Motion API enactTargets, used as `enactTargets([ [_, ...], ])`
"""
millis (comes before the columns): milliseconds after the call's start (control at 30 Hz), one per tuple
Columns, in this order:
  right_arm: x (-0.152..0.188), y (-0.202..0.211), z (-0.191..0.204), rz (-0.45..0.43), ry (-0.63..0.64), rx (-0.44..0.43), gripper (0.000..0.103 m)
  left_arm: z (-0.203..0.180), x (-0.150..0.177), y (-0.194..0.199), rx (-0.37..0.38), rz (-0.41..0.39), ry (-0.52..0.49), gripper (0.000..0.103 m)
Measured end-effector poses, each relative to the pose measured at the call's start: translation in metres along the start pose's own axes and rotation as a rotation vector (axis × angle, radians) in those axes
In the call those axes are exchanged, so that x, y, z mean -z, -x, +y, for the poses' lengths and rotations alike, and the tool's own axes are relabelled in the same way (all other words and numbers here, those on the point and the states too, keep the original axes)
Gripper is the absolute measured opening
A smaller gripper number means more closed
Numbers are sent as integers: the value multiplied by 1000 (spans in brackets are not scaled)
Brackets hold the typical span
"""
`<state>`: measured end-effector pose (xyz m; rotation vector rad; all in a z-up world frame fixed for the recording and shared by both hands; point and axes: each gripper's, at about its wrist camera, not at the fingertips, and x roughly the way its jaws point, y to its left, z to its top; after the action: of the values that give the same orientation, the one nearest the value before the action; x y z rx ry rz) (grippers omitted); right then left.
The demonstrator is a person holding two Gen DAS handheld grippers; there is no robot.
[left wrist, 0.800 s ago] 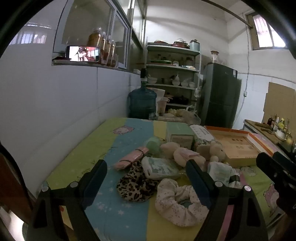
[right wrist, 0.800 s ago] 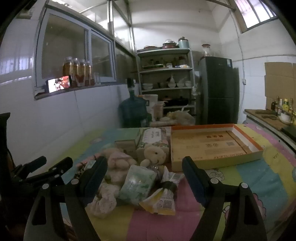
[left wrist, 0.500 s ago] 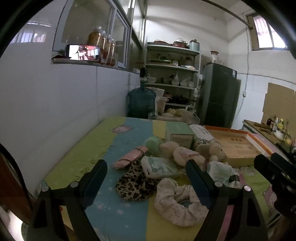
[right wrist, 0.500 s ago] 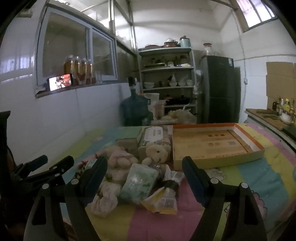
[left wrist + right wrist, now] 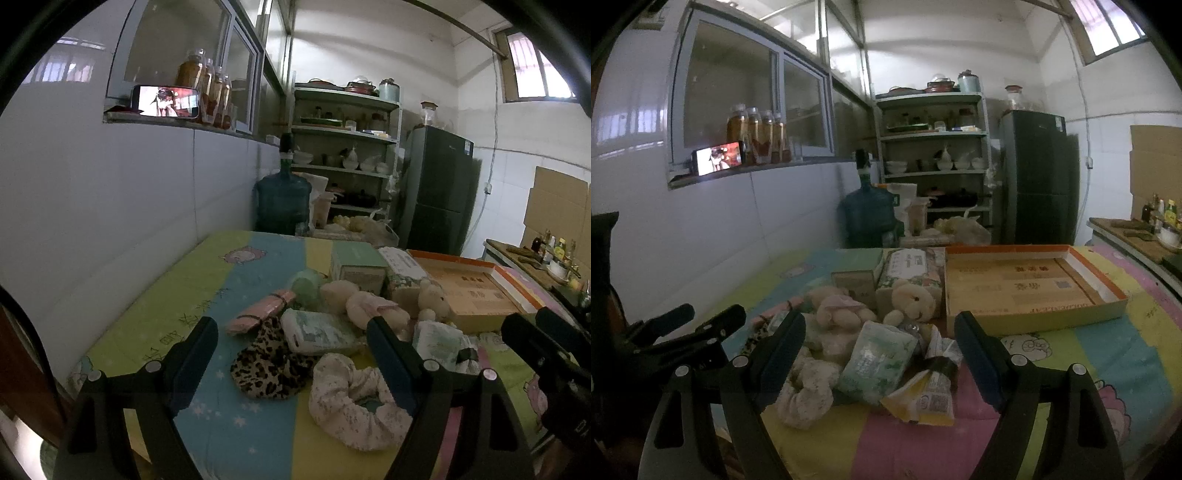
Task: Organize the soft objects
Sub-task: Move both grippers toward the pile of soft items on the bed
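Little has shifted since the earlier frames: both cameras have crept slightly toward the pile, and nothing on the table has changed place. Both grippers hover above the near table edge with fingers spread wide and nothing between them.

Nearest the left gripper (image 5: 291, 354) lies a white floral scrunchie (image 5: 351, 402), a puffy fabric ring just inside its right finger (image 5: 391, 365), partly hidden by it. Beside it, between the fingers, sits a leopard-print scrunchie (image 5: 271, 365), crumpled and velvety-looking. Behind those lie a crinkly plastic tissue pack (image 5: 321, 332) and a pink rolled cloth (image 5: 260, 312) bound with a dark band (what it is exactly I cannot tell).

From the right gripper (image 5: 881, 354), a second tissue pack (image 5: 877, 362) lies between the fingers, with a yellow-and-white sachet (image 5: 923, 397) touching it on the right. Farther back, a pink-dressed plush toy (image 5: 836, 308) and a cream teddy bear (image 5: 914, 299) lean together against a floral tissue box (image 5: 910, 269) and a green carton (image 5: 855, 278).

Right of the pile, an open cardboard tray (image 5: 1108, 306) with orange rim lies flat, its floor bare. A striped cartoon-print tablecloth (image 5: 184, 306) shows open room on the left of the heap and along the near edge.

Beyond the table stand a blue water jug (image 5: 282, 201), a shelf rack (image 5: 343, 129) and a dark fridge (image 5: 437, 188).
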<state>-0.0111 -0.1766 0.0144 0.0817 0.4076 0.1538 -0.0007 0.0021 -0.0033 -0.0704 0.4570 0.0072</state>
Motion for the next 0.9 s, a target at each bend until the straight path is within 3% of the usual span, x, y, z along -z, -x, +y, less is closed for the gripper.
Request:
enactTargets([
  [533, 6, 6, 2, -5, 8, 42, 84, 8, 3, 2, 20, -9, 20, 83],
  [900, 12, -6, 11, 28, 42, 19, 84, 23, 10, -7, 14, 24, 19, 83],
])
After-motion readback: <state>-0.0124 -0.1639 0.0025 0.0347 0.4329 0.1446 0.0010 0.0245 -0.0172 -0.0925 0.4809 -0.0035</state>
